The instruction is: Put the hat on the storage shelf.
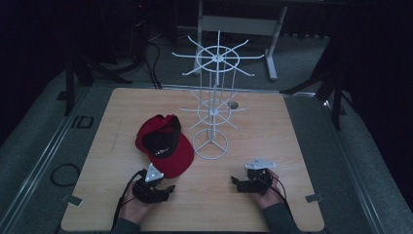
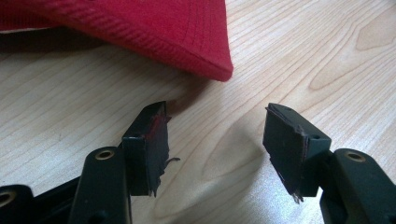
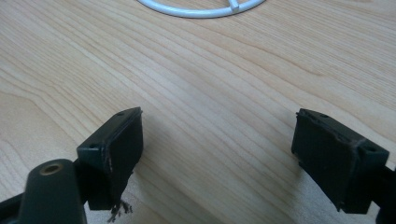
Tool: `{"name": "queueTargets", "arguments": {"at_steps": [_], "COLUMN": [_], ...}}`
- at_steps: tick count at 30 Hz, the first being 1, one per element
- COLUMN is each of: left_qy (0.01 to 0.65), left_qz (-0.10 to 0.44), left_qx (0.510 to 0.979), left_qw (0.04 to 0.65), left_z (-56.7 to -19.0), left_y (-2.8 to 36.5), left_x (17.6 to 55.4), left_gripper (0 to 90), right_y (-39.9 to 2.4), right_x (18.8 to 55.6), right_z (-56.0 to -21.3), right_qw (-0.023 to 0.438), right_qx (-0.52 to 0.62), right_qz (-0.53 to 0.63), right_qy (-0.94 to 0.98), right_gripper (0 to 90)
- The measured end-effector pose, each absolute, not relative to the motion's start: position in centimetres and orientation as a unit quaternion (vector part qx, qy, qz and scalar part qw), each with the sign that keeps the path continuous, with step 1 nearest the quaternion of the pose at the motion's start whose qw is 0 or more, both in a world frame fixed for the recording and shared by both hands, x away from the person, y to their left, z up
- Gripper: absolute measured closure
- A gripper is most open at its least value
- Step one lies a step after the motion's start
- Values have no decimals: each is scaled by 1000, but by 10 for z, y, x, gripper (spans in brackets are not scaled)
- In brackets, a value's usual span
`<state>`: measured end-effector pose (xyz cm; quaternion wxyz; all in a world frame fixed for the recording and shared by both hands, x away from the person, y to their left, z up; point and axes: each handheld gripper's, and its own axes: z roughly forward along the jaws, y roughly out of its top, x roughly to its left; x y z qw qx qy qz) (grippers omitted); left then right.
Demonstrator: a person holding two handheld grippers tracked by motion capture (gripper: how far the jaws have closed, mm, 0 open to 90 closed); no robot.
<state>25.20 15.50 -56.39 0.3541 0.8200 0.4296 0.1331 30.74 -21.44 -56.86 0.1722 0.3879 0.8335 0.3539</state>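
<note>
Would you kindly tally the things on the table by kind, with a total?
Red cap: 1
White wire rack: 1
Hand-held grippers, left hand-held gripper and right hand-held gripper, both open and empty: 2
Total: 4

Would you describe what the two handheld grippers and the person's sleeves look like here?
Both the left gripper and the right gripper are black, each topped by a grey three-cornered plate, with a dark cable trailing back toward the person. Their jaws end in blocky black pads with frayed edges; the left gripper's pads show reddish marks. The sleeves are dark grey.
</note>
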Motion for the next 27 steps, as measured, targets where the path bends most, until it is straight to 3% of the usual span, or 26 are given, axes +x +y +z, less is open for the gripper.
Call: {"name": "queueTargets", "arguments": {"at_steps": [10, 15, 27], "left_qy": [427, 434, 480], "left_qz": [141, 134, 96], "left_qx": [825, 821, 778], "left_qw": [341, 345, 395], "left_z": [-562, -562, -557], "left_y": [154, 155, 167], "left_x": [250, 250, 252], "left_gripper": [435, 496, 452], "right_y": [-214, -214, -214], "right_x": [307, 307, 307], "right_z": [-569, -569, -569], "right_qw": [172, 172, 172], "right_qx": [388, 388, 388], "right_qz": [354, 354, 354], "right_qy": [834, 833, 833], "right_gripper": [165, 165, 165]}}
